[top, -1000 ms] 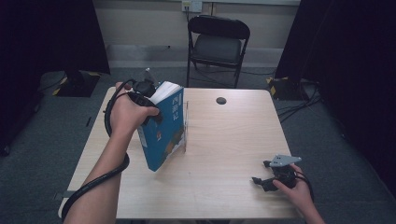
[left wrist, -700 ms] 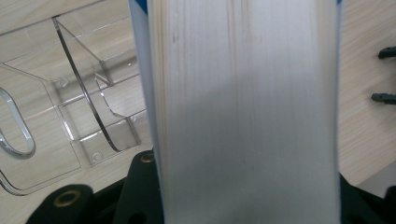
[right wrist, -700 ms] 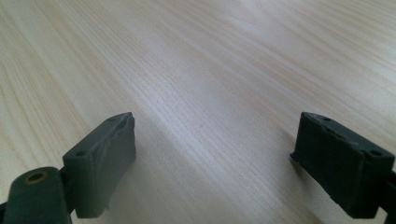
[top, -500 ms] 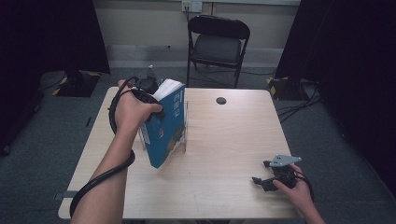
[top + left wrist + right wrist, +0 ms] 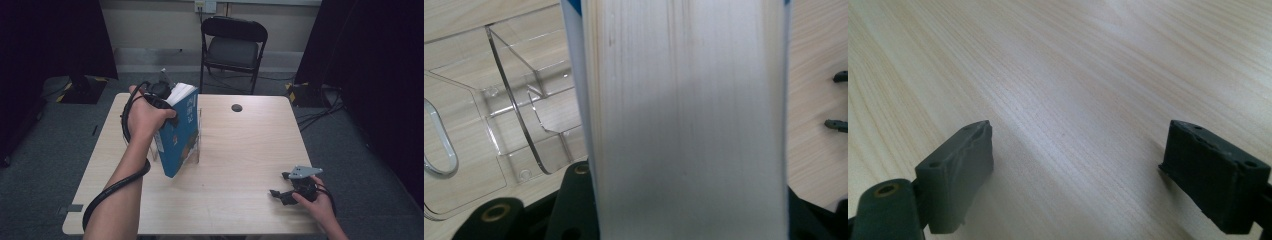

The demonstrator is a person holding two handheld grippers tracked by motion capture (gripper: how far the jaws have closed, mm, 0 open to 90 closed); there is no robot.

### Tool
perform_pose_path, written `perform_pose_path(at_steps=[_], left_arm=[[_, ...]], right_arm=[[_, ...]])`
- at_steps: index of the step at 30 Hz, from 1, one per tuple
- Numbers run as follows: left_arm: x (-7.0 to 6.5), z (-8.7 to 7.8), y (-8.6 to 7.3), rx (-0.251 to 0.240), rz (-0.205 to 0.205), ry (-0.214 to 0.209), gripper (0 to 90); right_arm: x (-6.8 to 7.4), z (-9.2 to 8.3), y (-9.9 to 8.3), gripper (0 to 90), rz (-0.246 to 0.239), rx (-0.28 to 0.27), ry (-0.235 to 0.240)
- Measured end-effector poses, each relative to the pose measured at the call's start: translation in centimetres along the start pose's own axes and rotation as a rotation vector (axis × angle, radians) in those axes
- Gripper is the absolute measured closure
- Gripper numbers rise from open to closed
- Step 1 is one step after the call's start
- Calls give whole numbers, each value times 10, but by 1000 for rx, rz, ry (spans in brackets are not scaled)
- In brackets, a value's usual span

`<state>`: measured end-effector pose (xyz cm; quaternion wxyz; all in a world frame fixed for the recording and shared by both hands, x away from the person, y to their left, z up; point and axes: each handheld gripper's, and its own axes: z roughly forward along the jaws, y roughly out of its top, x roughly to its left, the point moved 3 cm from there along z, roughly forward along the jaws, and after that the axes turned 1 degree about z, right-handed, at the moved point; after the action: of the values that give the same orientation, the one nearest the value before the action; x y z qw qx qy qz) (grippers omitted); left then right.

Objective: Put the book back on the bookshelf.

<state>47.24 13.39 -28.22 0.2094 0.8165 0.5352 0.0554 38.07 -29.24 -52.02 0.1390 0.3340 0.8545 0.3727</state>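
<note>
Book (image 5: 180,135), one only, with a blue cover and a white page block, is held tilted over the left half of the table (image 5: 240,150), its lower corner down by the clear plastic stand (image 5: 198,135). The left gripper (image 5: 162,97) pinches the book at its top, the jaws pressed on either side of the page block; in the left gripper view the white page edges (image 5: 684,120) rise between the black jaws, with the stand's clear partitions (image 5: 524,125) lying just beside them on the wood. There is one stand, and it has several slots. White characters run down the book's blue cover near the spine, too small to read, and a coloured picture sits lower on the cover.

The right gripper (image 5: 292,192) rests in the right hand (image 5: 320,200) near the table's front right corner, well apart from the book. Its two jaws stand spread wide with bare wood between them, as the right gripper view (image 5: 1078,170) shows.

One small dark round disc (image 5: 236,107) lies on the far part of the table. The surface is pale wood grain. Behind the table stands one black folding chair (image 5: 233,45) against a light wall; the floor is grey carpet, with dark curtains at both sides and cables trailing on the floor at the right.
</note>
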Motion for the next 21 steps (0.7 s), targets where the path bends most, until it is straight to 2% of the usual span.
perform_pose_path(at_steps=[4,6,21], left_arm=[[-1,1,3,-5,4,7,618],[0,2,4,-8,-16,6,618],[-2,11,13,-14,-33,29,618]], right_arm=[[0,0,0,118,0,0,0],[0,0,0,118,0,0,0],[0,0,0,118,-5,1,2]])
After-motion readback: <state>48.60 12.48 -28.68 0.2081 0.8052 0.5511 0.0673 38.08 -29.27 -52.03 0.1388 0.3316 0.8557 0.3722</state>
